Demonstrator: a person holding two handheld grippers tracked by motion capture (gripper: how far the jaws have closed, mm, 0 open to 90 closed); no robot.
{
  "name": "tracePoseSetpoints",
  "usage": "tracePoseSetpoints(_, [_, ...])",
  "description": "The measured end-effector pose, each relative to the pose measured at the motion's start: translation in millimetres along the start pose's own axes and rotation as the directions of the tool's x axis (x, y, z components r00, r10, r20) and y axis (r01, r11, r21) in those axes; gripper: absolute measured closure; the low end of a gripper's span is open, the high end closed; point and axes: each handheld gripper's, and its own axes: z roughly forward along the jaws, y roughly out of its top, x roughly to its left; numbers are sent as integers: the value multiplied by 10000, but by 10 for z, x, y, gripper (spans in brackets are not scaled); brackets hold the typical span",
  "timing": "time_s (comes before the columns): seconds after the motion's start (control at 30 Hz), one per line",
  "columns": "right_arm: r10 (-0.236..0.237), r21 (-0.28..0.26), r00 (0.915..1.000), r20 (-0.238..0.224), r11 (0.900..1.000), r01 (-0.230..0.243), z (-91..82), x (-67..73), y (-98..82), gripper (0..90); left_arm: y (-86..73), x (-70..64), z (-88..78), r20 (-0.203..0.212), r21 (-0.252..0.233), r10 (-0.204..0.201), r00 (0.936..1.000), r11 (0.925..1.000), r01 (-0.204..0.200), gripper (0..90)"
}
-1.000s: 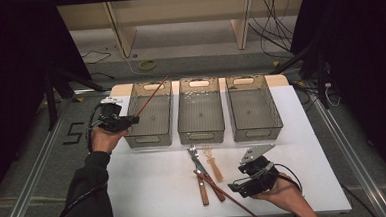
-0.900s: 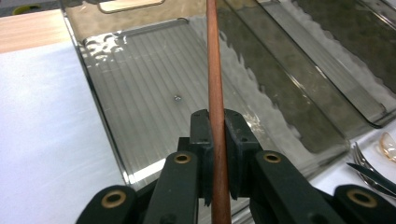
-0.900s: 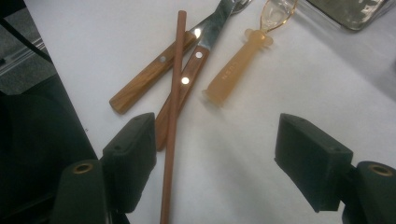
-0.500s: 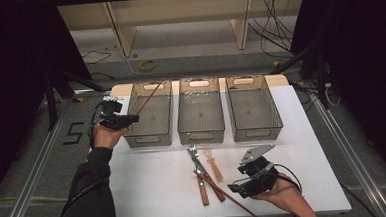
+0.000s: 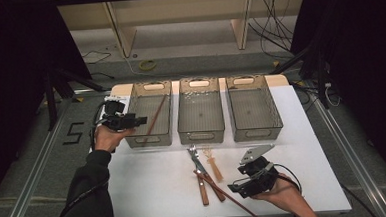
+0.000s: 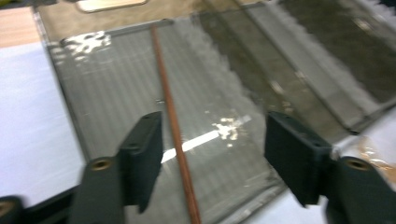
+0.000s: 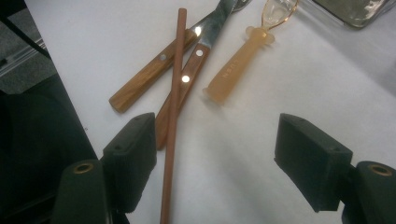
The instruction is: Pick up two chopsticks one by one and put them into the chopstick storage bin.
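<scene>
- L gripper [image 5: 140,121]: at near-left corner of left bin [image 5: 148,89]; jaws have just been opening, now wide. Chopstick [image 5: 154,118] lies between them, untouched, slanting in bin w/ upper end on far rim.
- R gripper [image 5: 234,189]: low over table [image 5: 149,181] near front edge, jaws wide, nothing held.
- 2nd chopstick [image 7: 173,112] lies across two wood-handled utensils [image 7: 154,72], close by R gripper's left jaw; pale-handled utensil [image 7: 240,58] beside them.

My jaws have just been opening, now spread wide. Brown chopstick [image 6: 170,112] lies below in clear bin [image 6: 93,88], nearer my left jaw, untouched.
</scene>
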Motion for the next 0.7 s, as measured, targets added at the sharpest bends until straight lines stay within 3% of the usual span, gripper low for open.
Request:
tracePoseSetpoints(0.07, [39,1,10000,2,10000,-39,-10,-2,0,301,-39,-58,-34,350,-253,-38,9994,9997,47,282])
tracePoseSetpoints(0.2, [160,8,9999,-16,9999,-160,-9,-7,1,301,-125,-182,-86,987,-709,-22,9951,9974,93,239])
tracePoseSetpoints(0.27, [73,118,10000,-55,9999,-72,-3,-7,0,301,-170,-278,-105,1378,-976,269,9901,9951,-134,231])
tracePoseSetpoints(0.33, [-67,147,10000,-65,9999,68,11,-10,-3,300,-203,-376,-115,1378,-931,716,9879,9939,-591,231])
tracePoseSetpoints(0.43, [107,271,9999,-94,9996,-105,19,4,0,300,-249,-479,-130,1595,-1133,847,9836,9913,-670,229])
tracePoseSetpoints(0.7, [21,437,9999,-133,9990,-15,32,2,-2,294,-357,-668,-144,1913,-1479,1269,9733,9840,-992,219])
